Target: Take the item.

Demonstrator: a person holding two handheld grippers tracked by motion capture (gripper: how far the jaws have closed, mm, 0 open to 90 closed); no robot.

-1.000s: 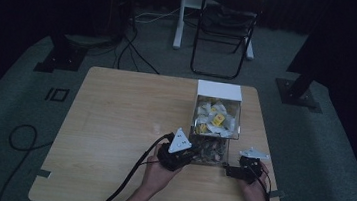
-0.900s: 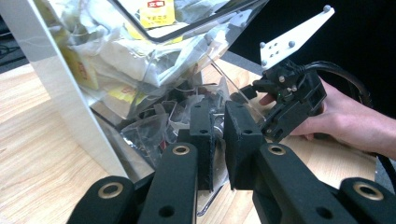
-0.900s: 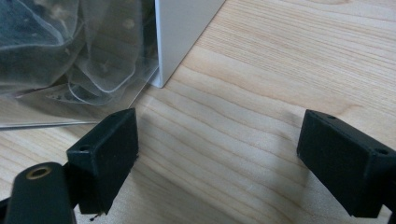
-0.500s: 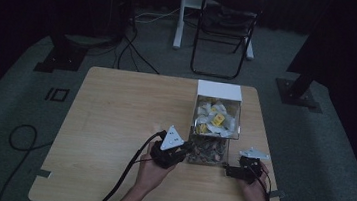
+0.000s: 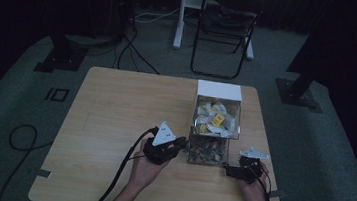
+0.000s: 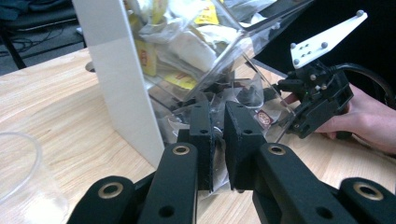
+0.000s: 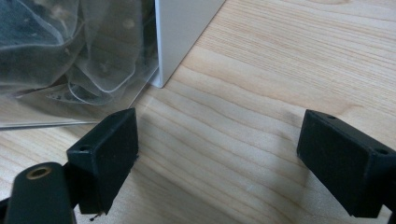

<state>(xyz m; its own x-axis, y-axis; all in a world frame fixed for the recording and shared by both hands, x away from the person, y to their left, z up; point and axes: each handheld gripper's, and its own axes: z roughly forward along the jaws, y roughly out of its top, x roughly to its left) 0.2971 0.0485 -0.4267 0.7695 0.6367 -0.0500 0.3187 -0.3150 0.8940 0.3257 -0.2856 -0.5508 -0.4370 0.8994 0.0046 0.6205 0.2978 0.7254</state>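
A clear sachet [image 6: 215, 140] is being pinched between the jaws of the left gripper [image 6: 217, 135] at the dispenser box's [image 5: 214, 122] open bottom on the desk [image 5: 116, 104]. The right gripper's [image 7: 219, 154] jaws are being held spread beside the box.

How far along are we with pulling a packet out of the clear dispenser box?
Done: the left gripper is shut on a thin clear packet at the dispenser box lower opening. In hand: the packet sits pinched between the jaws, close to the box. Left: carrying it clear, perhaps to the clear cup nearby. The right gripper waits open above the table, beside the box's white corner.
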